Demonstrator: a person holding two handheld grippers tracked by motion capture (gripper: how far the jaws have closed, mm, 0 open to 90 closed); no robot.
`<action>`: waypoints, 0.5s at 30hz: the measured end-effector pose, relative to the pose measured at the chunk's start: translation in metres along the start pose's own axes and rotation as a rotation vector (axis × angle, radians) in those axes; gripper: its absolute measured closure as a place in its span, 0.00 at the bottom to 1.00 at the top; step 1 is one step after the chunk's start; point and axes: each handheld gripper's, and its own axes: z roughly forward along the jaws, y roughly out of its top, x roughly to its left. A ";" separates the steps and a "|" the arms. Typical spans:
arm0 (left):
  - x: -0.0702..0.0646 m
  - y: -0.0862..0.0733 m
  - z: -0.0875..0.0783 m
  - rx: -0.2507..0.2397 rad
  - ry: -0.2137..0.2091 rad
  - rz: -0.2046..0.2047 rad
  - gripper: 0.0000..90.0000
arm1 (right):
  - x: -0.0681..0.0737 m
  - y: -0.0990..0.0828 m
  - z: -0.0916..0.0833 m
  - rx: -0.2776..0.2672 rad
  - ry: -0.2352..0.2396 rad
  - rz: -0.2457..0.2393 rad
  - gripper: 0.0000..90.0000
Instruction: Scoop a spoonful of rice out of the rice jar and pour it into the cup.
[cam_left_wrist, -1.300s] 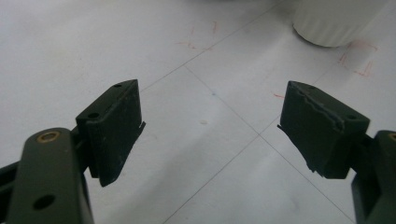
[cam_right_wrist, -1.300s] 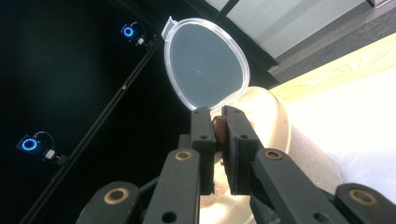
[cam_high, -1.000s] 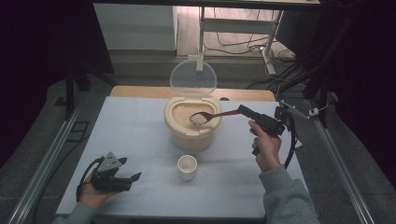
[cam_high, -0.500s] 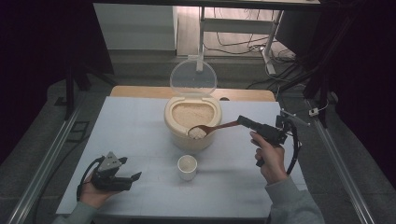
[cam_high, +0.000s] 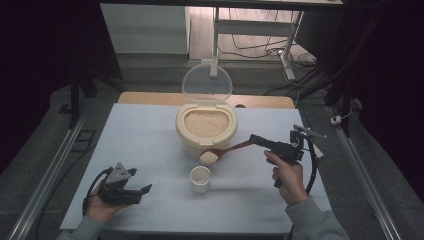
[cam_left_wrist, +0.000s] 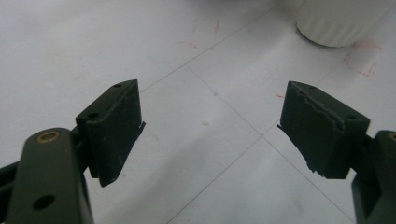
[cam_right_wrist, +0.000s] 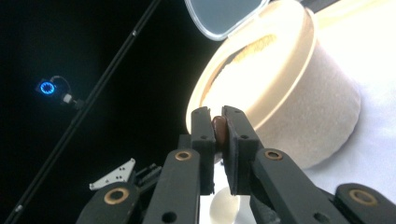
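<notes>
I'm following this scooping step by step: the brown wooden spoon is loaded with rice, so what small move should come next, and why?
Probably carry the brown wooden spoon a little nearer and lower over the small white cup, then tip it. The right gripper is shut on its handle, and the heaped bowl hangs just short of the cup, beside the cream rice container.

We see spoon (cam_high: 231, 148) brown, glossy, wood-like; rice container (cam_high: 206, 131) cream matt plastic, lid (cam_high: 207, 84) clear; cup (cam_high: 200, 179) white, ribbed; surface (cam_high: 140, 145) pale, matt.

black claws (cam_right_wrist: 219, 140), brass rivets, trailing cables, grey sleeves (cam_high: 315, 225)
</notes>
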 end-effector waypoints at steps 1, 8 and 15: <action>0.000 0.000 0.000 0.000 0.000 0.000 0.23 | 0.000 -0.001 0.001 0.004 -0.004 -0.004 0.92; 0.000 0.000 0.000 0.001 -0.001 0.000 0.23 | -0.006 -0.007 0.007 0.033 -0.024 -0.008 0.92; 0.000 0.000 0.001 0.003 -0.001 0.003 0.23 | -0.012 -0.011 0.013 0.063 -0.060 -0.016 0.92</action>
